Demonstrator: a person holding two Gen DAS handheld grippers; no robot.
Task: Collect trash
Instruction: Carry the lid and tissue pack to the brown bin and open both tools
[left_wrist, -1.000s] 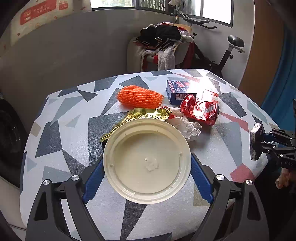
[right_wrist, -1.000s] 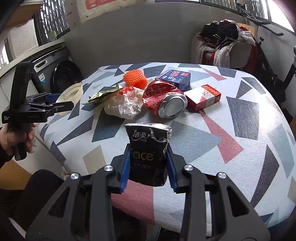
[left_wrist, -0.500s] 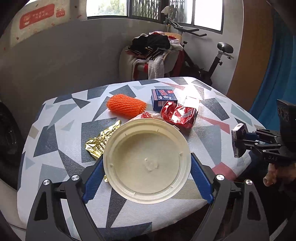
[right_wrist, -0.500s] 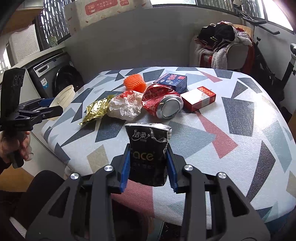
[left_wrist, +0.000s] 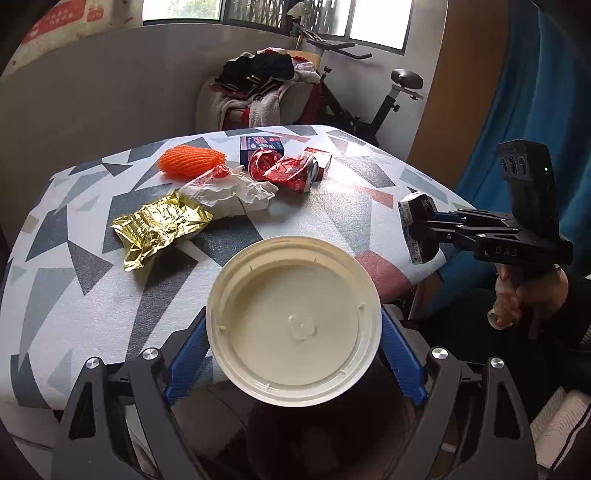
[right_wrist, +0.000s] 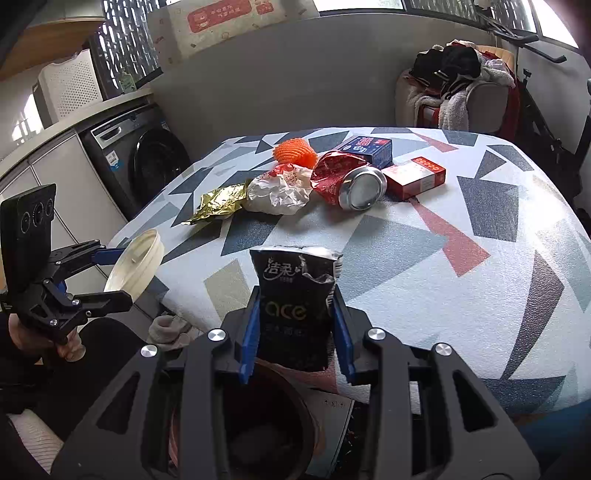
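Our right gripper clamps a black crumpled tissue packet printed "ace" under Chinese characters, held past the near edge of the geometric-patterned desk over what may be a dark round bin. Our left gripper holds a cream round plastic lid at the desk's edge. On the desk lie a crushed red drink can, a red-and-white carton, a blue box, a white crumpled wrapper, a gold foil pouch and an orange foam net; their print is unreadable. The desk's near right half lies bare.
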